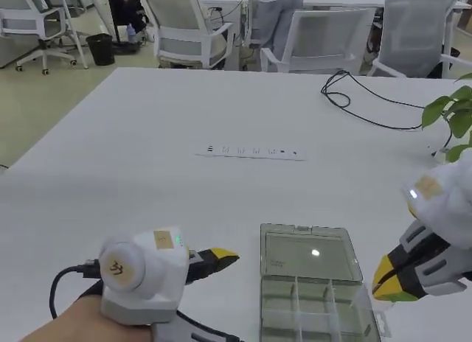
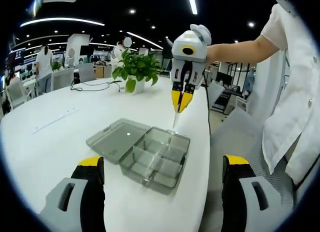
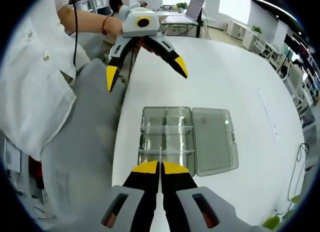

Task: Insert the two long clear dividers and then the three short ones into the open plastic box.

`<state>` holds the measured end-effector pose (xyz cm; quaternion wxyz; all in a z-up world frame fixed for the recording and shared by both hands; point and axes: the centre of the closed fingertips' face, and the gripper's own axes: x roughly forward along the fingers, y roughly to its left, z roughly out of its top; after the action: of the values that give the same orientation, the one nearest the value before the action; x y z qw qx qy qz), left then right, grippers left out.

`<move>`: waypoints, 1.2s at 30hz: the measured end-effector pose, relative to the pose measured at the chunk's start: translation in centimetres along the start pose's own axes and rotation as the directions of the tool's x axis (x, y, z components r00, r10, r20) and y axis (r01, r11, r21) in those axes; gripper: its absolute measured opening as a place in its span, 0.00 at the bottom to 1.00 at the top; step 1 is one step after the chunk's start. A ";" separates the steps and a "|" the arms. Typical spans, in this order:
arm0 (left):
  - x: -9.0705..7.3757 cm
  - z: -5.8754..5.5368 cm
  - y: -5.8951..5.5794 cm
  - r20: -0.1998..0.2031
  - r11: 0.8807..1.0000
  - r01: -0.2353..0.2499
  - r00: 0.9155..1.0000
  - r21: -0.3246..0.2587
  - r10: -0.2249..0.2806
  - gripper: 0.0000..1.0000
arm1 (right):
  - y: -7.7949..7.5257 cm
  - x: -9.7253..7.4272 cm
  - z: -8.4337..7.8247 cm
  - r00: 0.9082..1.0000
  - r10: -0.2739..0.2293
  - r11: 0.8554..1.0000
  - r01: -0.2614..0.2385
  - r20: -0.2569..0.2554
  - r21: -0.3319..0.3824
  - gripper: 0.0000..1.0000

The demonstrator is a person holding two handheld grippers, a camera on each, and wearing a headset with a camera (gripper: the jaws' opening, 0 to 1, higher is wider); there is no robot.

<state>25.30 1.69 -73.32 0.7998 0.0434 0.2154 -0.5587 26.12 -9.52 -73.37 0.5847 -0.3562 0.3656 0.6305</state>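
The clear plastic box (image 1: 316, 306) lies open at the table's near edge, its lid (image 1: 310, 255) flat behind it. Clear dividers stand inside and split the box (image 3: 166, 137) into compartments. My right gripper (image 3: 160, 167) is shut on a thin clear divider (image 3: 160, 154) seen edge-on, above the box's near wall. In the left gripper view the right gripper (image 2: 182, 101) hangs over the box (image 2: 156, 157) with the divider (image 2: 176, 120) pointing down. My left gripper (image 2: 162, 162) is open with nothing between its jaws, left of the box (image 1: 218, 259). In the head view the right gripper (image 1: 387, 279) is at the box's right.
A power strip (image 1: 251, 151) lies mid-table, with a black cable (image 1: 354, 99) and a potted plant (image 1: 451, 113) at the far right. Office chairs (image 1: 317, 40) stand beyond the table. The person's white sleeve (image 3: 30, 82) is close on the left in the right gripper view.
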 end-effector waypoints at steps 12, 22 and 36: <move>0.1 -0.3 0.0 0.001 1.000 0.000 1.000 -0.009 0.000 1.00 | -1.3 2.5 -1.2 1.000 -0.005 1.000 0.005 -0.029 0.001 0.03; 0.2 -0.3 -0.3 0.011 1.000 -0.001 1.000 -0.019 0.001 1.00 | -1.4 3.3 -1.9 0.999 0.009 1.000 -0.009 -0.052 0.006 0.03; 0.1 -0.3 -0.4 0.016 1.000 -0.003 1.000 -0.022 0.004 1.00 | -1.6 4.0 -2.4 0.998 0.021 1.000 -0.020 -0.059 0.020 0.03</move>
<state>24.93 1.52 -73.55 0.8028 0.0307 0.2152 -0.5552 27.56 -9.62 -78.14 0.5707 -0.3653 0.3924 0.6220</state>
